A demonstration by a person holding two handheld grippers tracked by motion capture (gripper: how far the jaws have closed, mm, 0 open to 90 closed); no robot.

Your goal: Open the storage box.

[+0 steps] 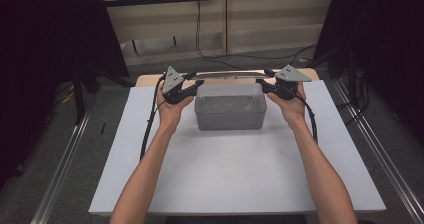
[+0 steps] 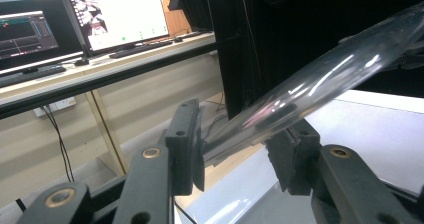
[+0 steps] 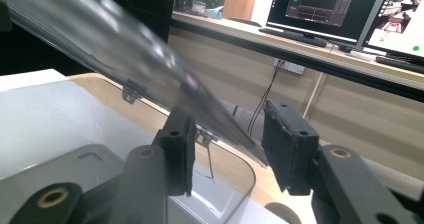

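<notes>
A clear plastic bin (image 1: 230, 109) stands open at the far middle of the white table (image 1: 225, 174). Its clear lid (image 1: 230, 75) hangs level just above the bin's far rim, held at both ends. My left gripper (image 1: 192, 82) is shut on the lid's left end, and in the left gripper view the lid (image 2: 325, 74) runs out from between the black jaws (image 2: 235, 144). My right gripper (image 1: 265, 82) is shut on the right end. In the right gripper view the lid (image 3: 125, 49) slants down between the jaws (image 3: 227, 139), above the bin's rim (image 3: 235, 194).
Black curtains (image 1: 50, 44) hang at both sides of the table. A wooden edge (image 1: 145, 79) shows behind the white board, with cables (image 1: 200, 39) against the back wall. Monitors (image 2: 120, 19) sit on a desk beyond. Broad free room lies on the near half of the table.
</notes>
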